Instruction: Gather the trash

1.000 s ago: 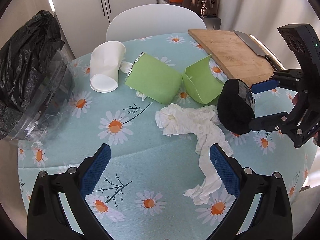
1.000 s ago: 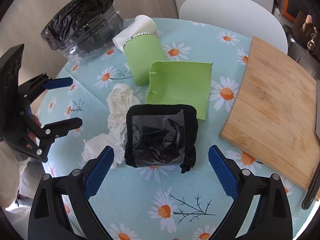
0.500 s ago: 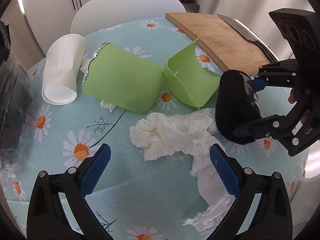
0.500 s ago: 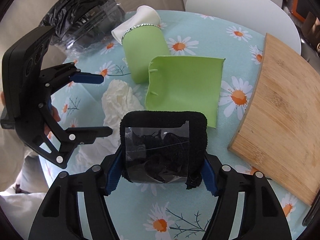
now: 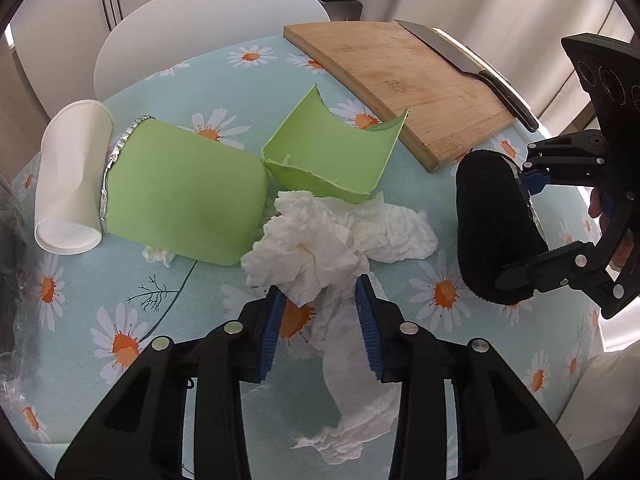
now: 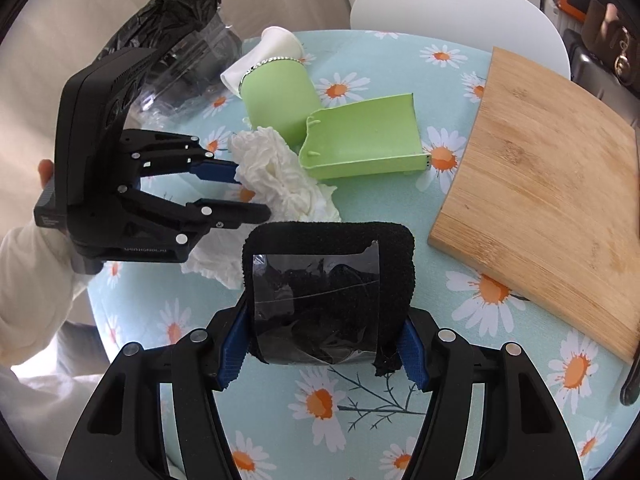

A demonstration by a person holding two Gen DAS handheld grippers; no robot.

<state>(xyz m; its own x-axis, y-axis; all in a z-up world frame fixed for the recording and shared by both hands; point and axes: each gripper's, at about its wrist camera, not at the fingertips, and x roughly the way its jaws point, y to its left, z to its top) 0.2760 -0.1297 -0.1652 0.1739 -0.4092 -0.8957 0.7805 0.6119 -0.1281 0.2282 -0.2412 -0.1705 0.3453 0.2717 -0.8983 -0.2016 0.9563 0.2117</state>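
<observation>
A crumpled white tissue (image 5: 332, 236) lies mid-table on the daisy cloth. My left gripper (image 5: 320, 300) is closing on its near end, and the blue pads press the bunched paper between them. A black fuzzy packet with a clear plastic window (image 6: 332, 264) sits between the fingers of my right gripper (image 6: 320, 320), which is shut on its sides. In the right wrist view the left gripper (image 6: 254, 192) pinches the tissue (image 6: 276, 172) just left of the packet. Two pieces of green carton (image 5: 184, 200) (image 5: 332, 160) and a tipped white paper cup (image 5: 70, 176) lie behind the tissue.
A clear bin lined with a black bag (image 6: 176, 28) stands at the table's far left edge. A wooden cutting board (image 5: 404, 80) with a knife (image 5: 472, 68) along its far side fills the right. A white chair (image 5: 208, 20) stands behind the table.
My left gripper moved forward and down over the tissue and its jaws closed in, bunching the paper. My right gripper went from open around the black packet to shut on it.
</observation>
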